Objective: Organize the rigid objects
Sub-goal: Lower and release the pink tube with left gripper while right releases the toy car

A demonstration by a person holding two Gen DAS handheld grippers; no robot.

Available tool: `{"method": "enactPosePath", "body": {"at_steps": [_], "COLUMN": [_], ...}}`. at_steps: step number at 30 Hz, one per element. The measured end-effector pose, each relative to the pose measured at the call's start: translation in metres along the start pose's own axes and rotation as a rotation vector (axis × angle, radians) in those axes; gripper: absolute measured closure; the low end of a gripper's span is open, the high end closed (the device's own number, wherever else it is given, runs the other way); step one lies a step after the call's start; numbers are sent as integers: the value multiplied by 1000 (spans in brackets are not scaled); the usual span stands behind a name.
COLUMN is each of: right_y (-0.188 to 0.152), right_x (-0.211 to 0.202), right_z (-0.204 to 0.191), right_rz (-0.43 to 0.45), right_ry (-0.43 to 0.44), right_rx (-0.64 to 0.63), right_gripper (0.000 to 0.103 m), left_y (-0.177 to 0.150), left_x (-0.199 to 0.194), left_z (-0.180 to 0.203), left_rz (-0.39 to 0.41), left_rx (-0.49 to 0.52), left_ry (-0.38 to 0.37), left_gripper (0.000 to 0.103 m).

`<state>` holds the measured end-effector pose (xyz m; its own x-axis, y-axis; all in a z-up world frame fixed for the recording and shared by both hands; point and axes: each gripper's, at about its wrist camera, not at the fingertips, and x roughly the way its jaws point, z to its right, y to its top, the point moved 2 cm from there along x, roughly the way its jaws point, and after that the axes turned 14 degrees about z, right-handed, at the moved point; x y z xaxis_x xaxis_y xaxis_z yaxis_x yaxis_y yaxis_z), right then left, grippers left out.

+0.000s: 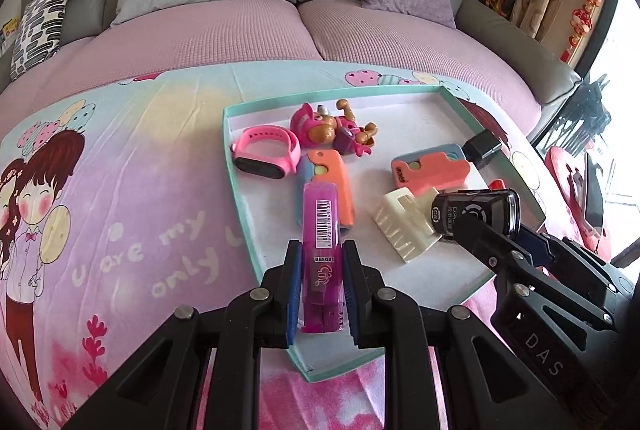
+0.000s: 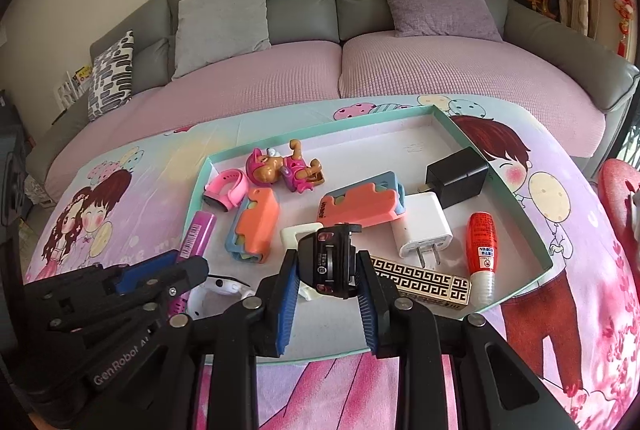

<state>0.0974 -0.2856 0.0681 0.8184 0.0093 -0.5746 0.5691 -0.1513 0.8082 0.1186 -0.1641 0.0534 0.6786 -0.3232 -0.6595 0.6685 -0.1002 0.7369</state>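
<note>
My left gripper (image 1: 322,254) is shut on a purple translucent lighter (image 1: 322,226), held lengthwise over the near left part of the teal-rimmed white tray (image 1: 320,98). My right gripper (image 2: 328,264) is shut on a black cylindrical stamp (image 2: 332,258) above the tray's near middle. In the left wrist view that stamp (image 1: 476,216) hangs just right of a cream hair clip (image 1: 402,228). In the right wrist view the left gripper (image 2: 176,266) shows at the left with the lighter (image 2: 198,234).
In the tray (image 2: 320,128) lie a pink watch (image 2: 224,192), a toy dog (image 2: 280,168), two orange-blue toys (image 2: 256,228), black charger (image 2: 456,176) and white charger (image 2: 420,230), a red bottle (image 2: 482,250) and a patterned box (image 2: 424,282). A grey sofa (image 2: 280,10) stands behind.
</note>
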Motion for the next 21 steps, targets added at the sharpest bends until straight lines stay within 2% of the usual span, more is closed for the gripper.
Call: {"method": "enactPosePath", "body": {"at_steps": [7, 9, 11, 13, 14, 17, 19, 21], "right_y": [-11, -13, -15, -18, -20, -22, -24, -25], "right_x": [7, 7, 8, 8, 8, 6, 5, 3], "right_z": [-2, -1, -1, -3, -3, -4, -5, -6], "right_rz": [-36, -38, -42, -47, -49, -43, -41, -37], "right_ry": [4, 1, 3, -1, -2, -5, -2, -7], "right_rx": [0, 2, 2, -3, -6, 3, 6, 0], "right_gripper": [73, 73, 73, 72, 69, 52, 50, 43], "left_y": [-7, -10, -12, -14, -15, -18, -24, -29], "left_x": [6, 5, 1, -4, -8, -17, -21, -25], "left_z": [-2, -4, -6, -10, -12, -20, -25, -30], "left_rz": [-27, -35, -35, -30, -24, -3, 4, 8], "left_rx": [-21, -25, -24, -31, -37, -53, -56, -57], "left_ry": [6, 8, 14, 14, 15, 36, 61, 87], "left_gripper": [82, 74, 61, 59, 55, 42, 37, 32]}}
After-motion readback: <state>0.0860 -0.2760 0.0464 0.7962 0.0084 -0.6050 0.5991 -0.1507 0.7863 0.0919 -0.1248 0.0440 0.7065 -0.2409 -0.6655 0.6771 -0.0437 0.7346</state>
